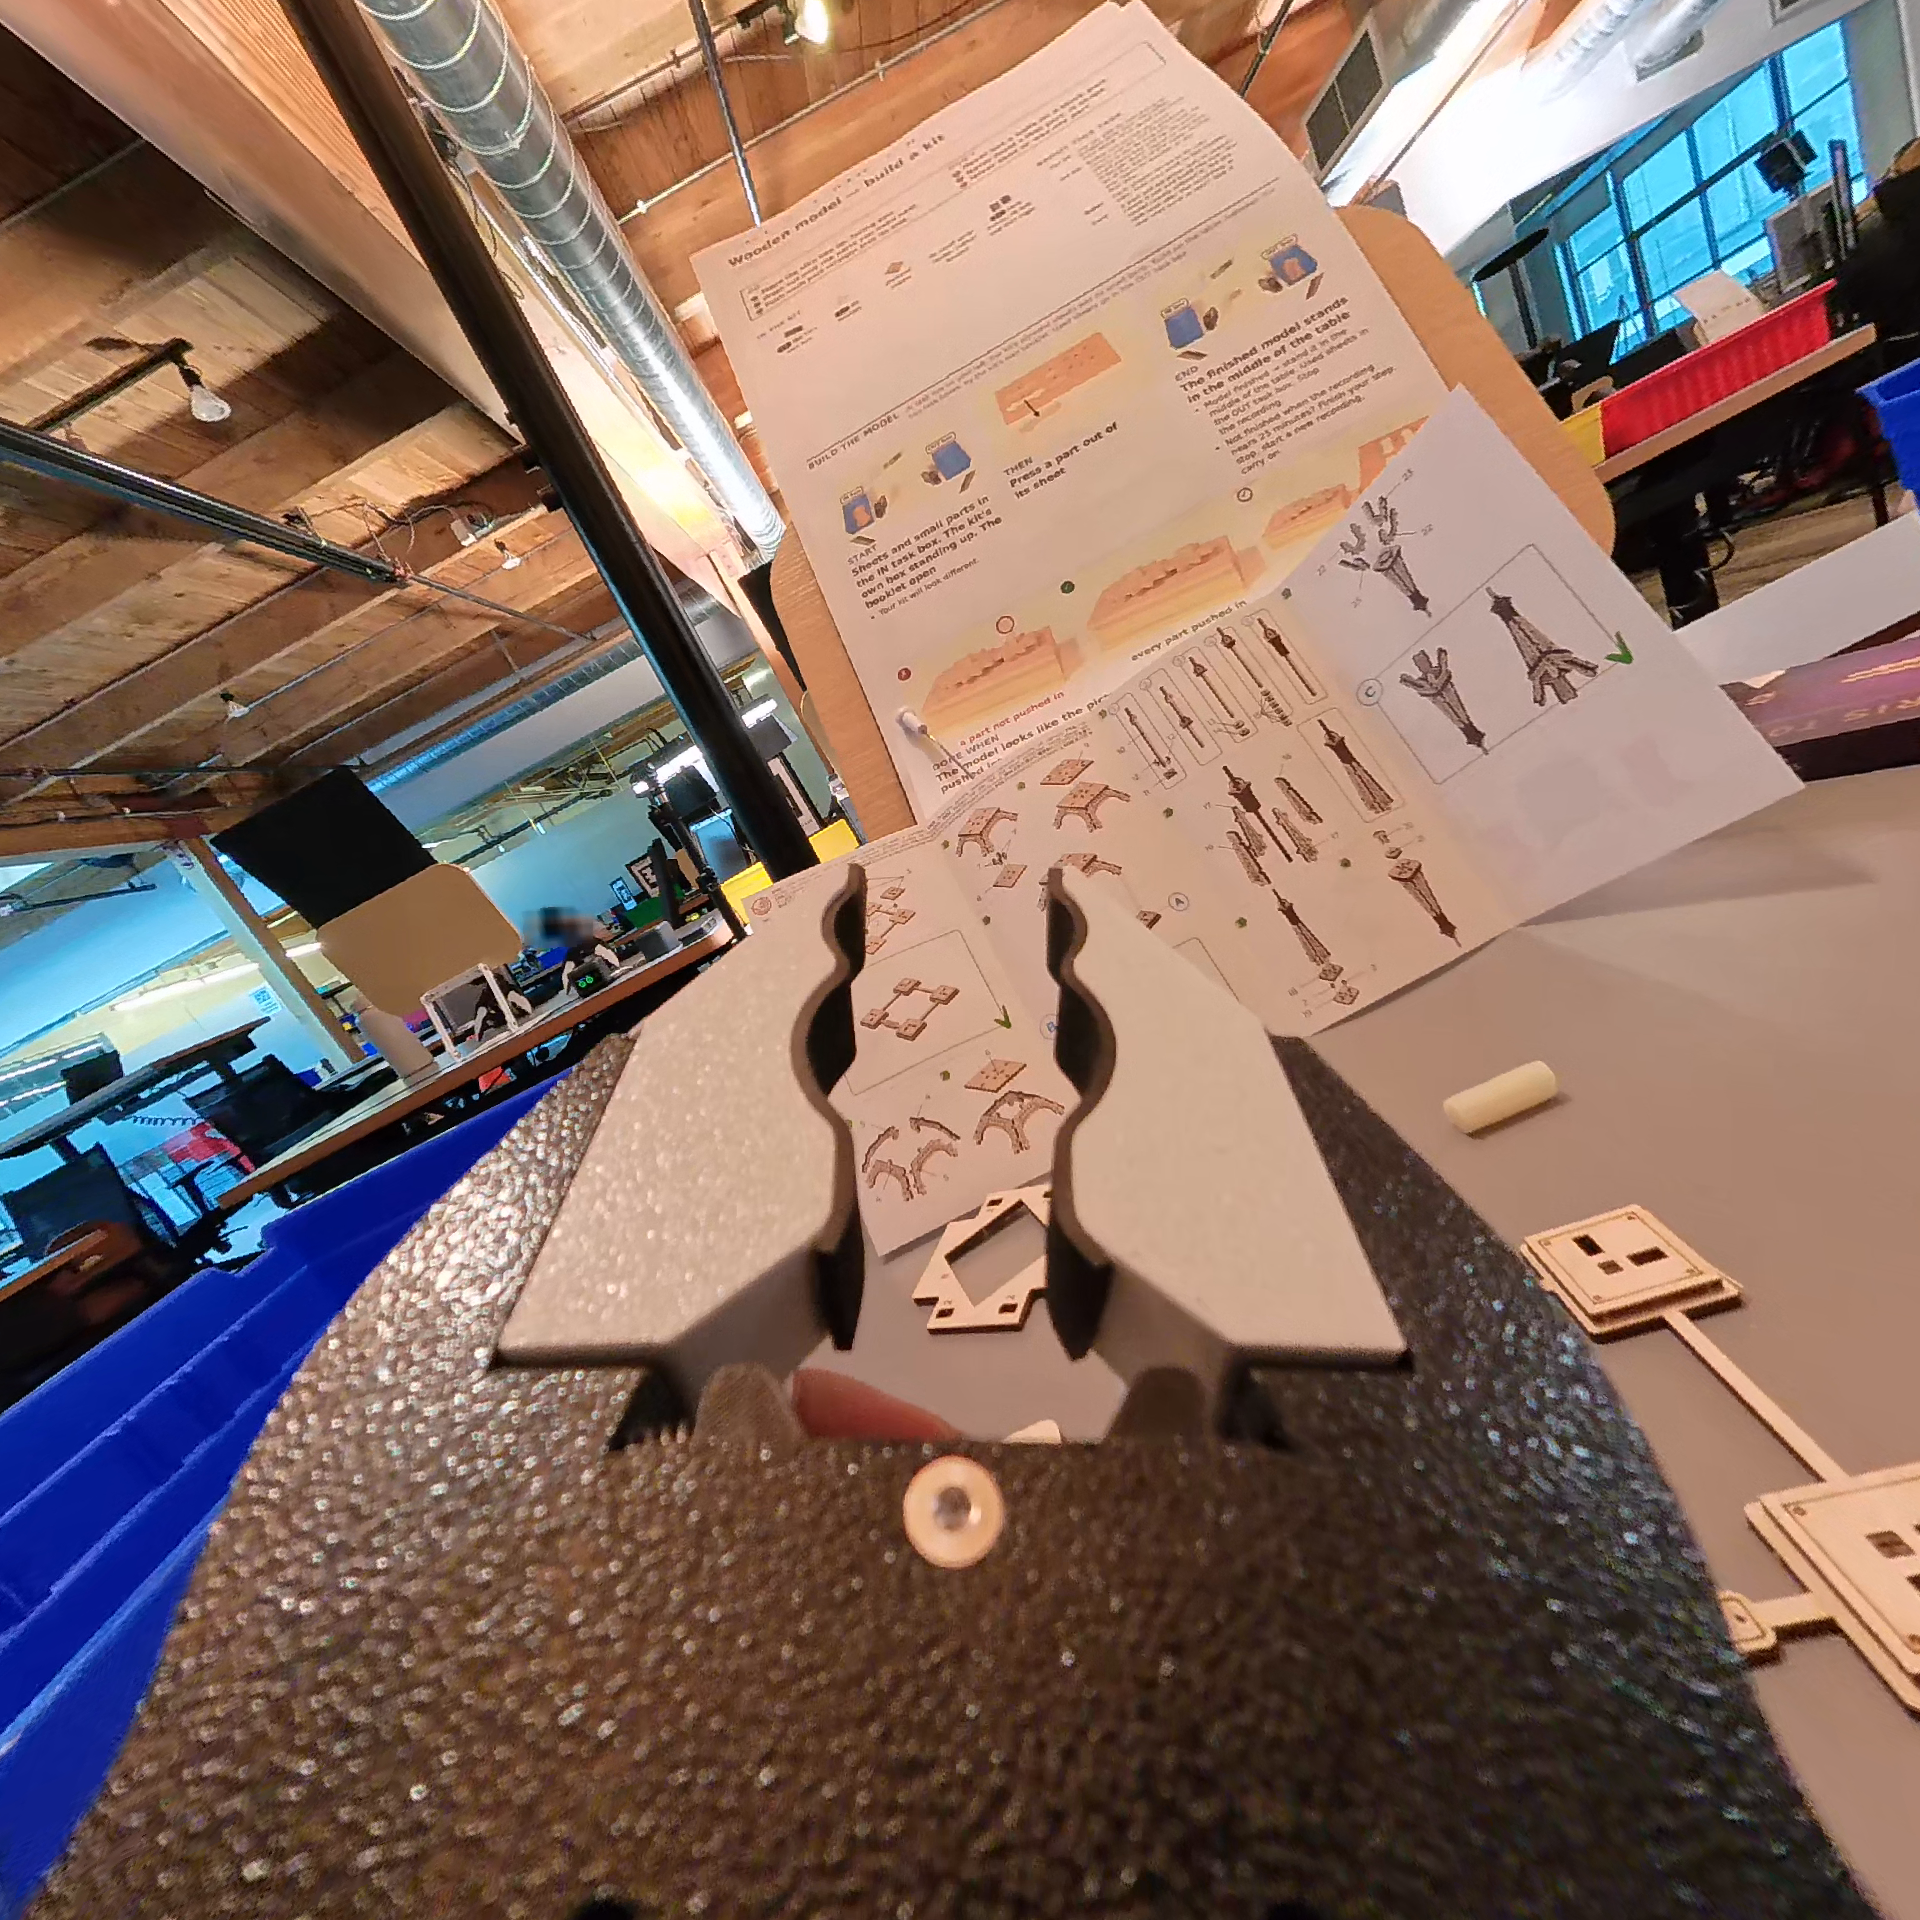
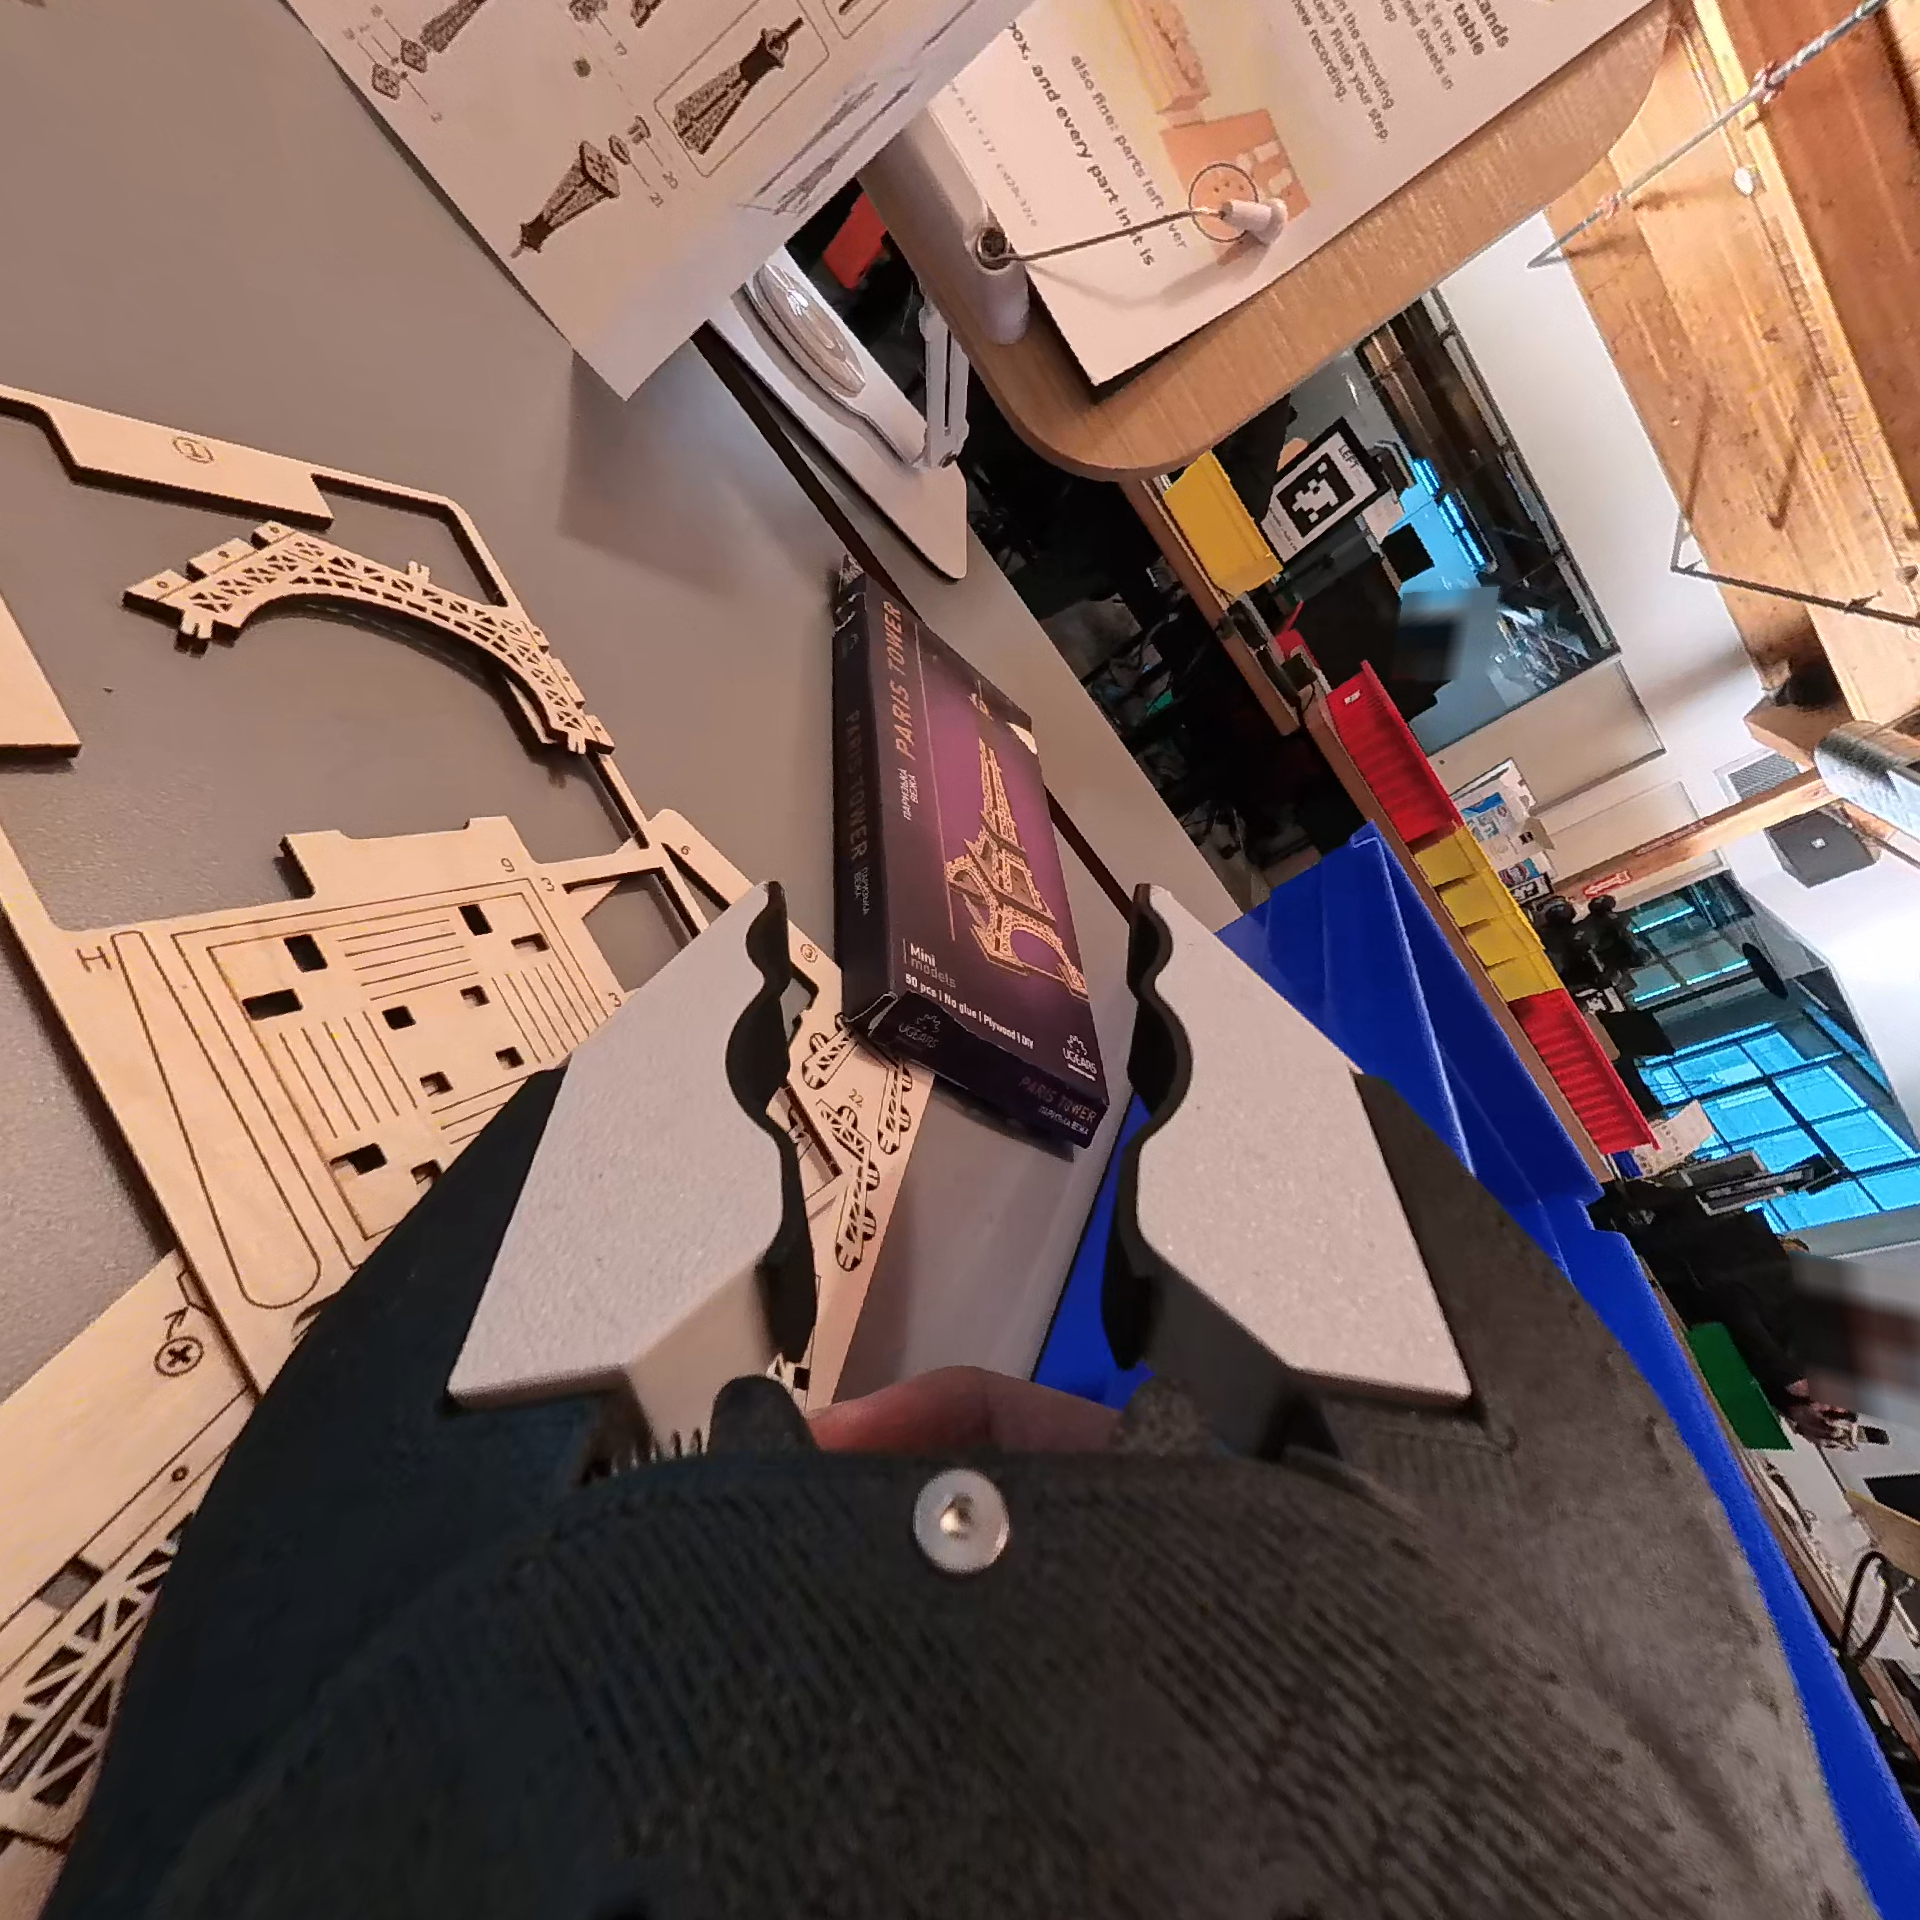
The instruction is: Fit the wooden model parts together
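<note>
The left gripper (image 1: 954, 914) had two pale grey fingers (image 1: 707, 1174) with flat, angular outer faces and black inner pads (image 1: 831, 997) cut in a wavy profile. They sat in a black body with a pebbled, glittery texture, fixed by one silver screw (image 1: 953, 1509). The right gripper (image 2: 951, 914) matched it: grey fingers (image 2: 644, 1195), wavy black pads (image 2: 764, 997), a silver screw (image 2: 960, 1523), but a finely ribbed black shell.

The table (image 1: 1714, 1039) is flat mid-grey. On it, the wooden square frame (image 1: 987, 1273), the arch piece (image 2: 384, 613) and the cut-out sheet (image 2: 343, 1039) are pale tan with dark burnt lines. Near the sheet, the box (image 2: 966, 862) is deep purple with a gold lattice tower. Beside the table, the bin (image 2: 1382, 1039) is bright blue. A small cylinder (image 1: 1501, 1096) looks cream, perhaps translucent
</note>
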`<state>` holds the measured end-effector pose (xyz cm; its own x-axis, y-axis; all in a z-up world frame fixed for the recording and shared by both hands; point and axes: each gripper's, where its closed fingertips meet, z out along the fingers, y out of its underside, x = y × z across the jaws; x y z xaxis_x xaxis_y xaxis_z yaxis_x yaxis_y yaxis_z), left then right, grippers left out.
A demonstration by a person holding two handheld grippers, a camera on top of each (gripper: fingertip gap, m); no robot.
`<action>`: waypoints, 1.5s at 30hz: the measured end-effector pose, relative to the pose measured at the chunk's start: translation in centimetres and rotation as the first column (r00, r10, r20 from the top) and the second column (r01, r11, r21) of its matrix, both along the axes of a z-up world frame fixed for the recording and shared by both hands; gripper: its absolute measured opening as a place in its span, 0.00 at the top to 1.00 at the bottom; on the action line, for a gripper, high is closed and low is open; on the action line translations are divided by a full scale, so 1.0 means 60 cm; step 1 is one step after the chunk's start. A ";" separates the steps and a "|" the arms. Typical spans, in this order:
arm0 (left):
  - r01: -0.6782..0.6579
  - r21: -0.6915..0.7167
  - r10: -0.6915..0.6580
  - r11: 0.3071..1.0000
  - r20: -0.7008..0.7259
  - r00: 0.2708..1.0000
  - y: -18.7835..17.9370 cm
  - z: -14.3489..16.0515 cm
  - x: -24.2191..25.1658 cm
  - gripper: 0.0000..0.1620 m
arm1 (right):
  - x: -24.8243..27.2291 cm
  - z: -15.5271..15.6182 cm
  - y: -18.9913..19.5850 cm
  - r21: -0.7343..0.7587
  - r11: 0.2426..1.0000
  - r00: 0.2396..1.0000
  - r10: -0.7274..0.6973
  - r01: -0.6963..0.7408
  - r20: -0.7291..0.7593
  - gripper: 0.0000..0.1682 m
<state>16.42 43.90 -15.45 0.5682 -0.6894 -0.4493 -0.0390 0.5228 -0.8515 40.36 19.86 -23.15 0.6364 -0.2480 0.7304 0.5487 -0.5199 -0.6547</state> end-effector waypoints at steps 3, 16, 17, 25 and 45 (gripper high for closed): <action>0.000 0.000 0.000 1.000 -0.002 1.000 0.000 -0.001 0.000 0.80 | 0.004 0.002 -0.002 0.008 1.000 1.000 -0.009 0.009 -0.004 0.62; -0.003 0.009 0.004 1.000 -0.013 1.000 -0.001 -0.003 0.002 0.80 | 0.004 -0.001 -0.002 -0.006 1.000 1.000 -0.011 0.011 0.004 0.62; -0.003 0.009 0.003 1.000 -0.014 1.000 -0.001 -0.003 0.002 0.80 | 0.004 -0.002 -0.002 -0.007 1.000 1.000 -0.012 0.012 0.005 0.62; -0.006 0.025 0.006 1.000 -0.033 0.999 -0.003 -0.006 0.004 0.80 | 0.003 -0.005 -0.001 -0.021 1.000 1.000 -0.009 0.009 0.013 0.62; 0.009 0.114 0.007 0.993 -0.139 0.990 -0.021 -0.023 0.022 0.80 | -0.007 -0.020 0.005 -0.084 0.996 0.999 0.022 -0.018 0.045 0.73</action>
<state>17.73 42.61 -16.85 0.4946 -0.6296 -0.5991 -0.1521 0.6160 -0.7729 39.94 20.16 -24.38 0.6057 -0.1726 0.7767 0.5885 -0.5598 -0.5833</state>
